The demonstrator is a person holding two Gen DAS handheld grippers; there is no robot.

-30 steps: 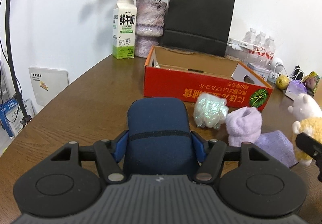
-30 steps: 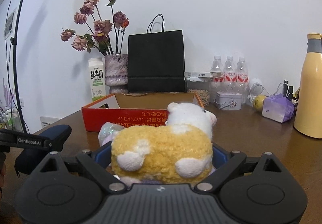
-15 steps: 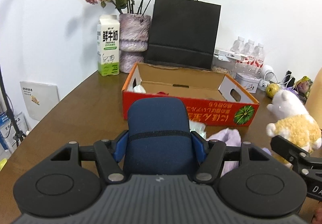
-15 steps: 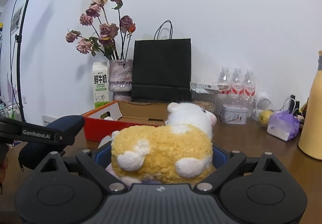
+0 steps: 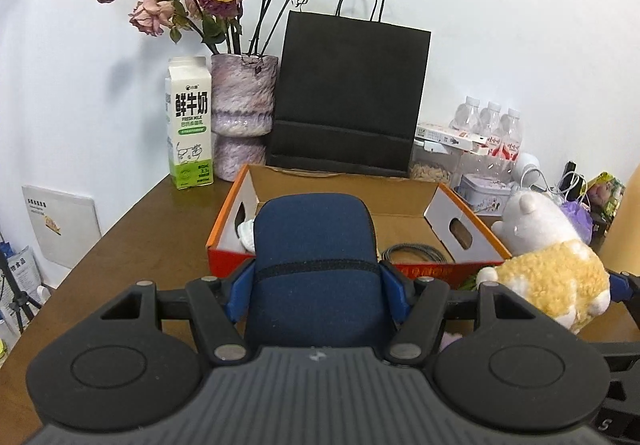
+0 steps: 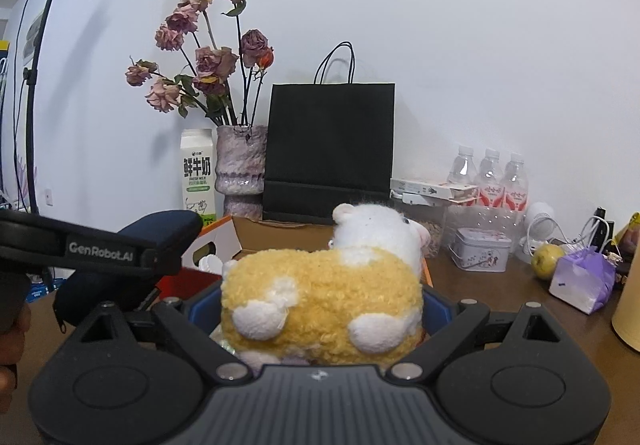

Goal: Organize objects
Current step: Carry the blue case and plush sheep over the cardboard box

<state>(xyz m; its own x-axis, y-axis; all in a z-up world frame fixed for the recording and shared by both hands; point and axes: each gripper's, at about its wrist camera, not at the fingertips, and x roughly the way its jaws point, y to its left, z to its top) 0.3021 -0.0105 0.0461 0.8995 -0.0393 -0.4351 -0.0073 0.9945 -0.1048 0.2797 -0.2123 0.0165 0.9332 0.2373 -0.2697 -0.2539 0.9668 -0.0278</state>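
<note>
A person holds a two-finger gripper in each hand above a brown wooden table (image 5: 132, 241). In the left wrist view, the left gripper (image 5: 316, 281) has its blue pads pressed against both sides of a navy blue fabric pouch (image 5: 314, 253), grasping it; the pouch fills the centre of that view and hangs in front of an open red and orange cardboard box (image 5: 460, 221), which lies at about twelve o'clock from it. The box's inside is plain brown card, with something white tucked in its left corner and a dark ring-shaped item near its front wall. At three o'clock from the pouch, the right gripper (image 6: 322, 305) is clenched around a yellow and white plush sheep (image 6: 324, 297), its blue pads squeezing the toy's woolly body from either side; the sheep's white head points toward the box. In the right wrist view the left gripper and its pouch appear at nine o'clock from the sheep. Behind the box, against the white wall, stand a milk carton (image 5: 189, 123), a mottled purple vase (image 5: 243, 109) of dried roses, and a black paper bag (image 5: 346, 93). At two o'clock from the box sit three small water bottles (image 5: 490, 129) and a small tin (image 6: 480, 249).
</note>
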